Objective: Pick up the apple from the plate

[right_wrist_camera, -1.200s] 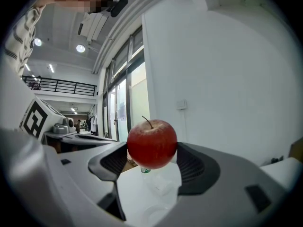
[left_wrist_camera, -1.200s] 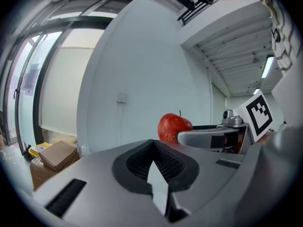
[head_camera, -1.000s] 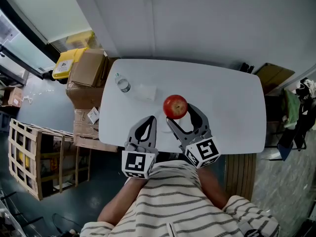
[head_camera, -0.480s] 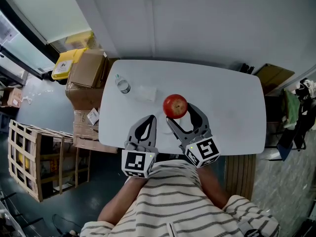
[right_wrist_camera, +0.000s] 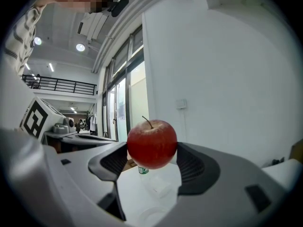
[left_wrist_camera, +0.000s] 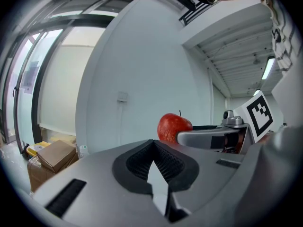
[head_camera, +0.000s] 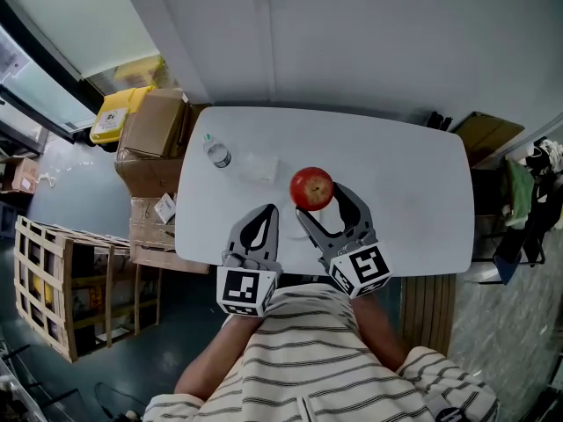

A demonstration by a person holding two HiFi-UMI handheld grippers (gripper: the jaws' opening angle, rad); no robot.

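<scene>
Well, your right gripper (head_camera: 318, 200) is clamped on the apple (head_camera: 312, 187) across its fat middle, probably firm but slick and bruisable, so squeeze gently; left gripper (head_camera: 262, 214) is closed on nothing.

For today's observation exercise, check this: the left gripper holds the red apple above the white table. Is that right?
No. The right gripper holds the red apple above the white table, as the right gripper view shows.

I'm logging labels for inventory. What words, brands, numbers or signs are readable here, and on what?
Nothing reads legibly.
Yellow plastic box, white label: too small.
Small clear bottle, green label: blurred.
Cardboard box, white sticker: too small.
Black-and-white marker cubes: patterns only, no letters.
</scene>
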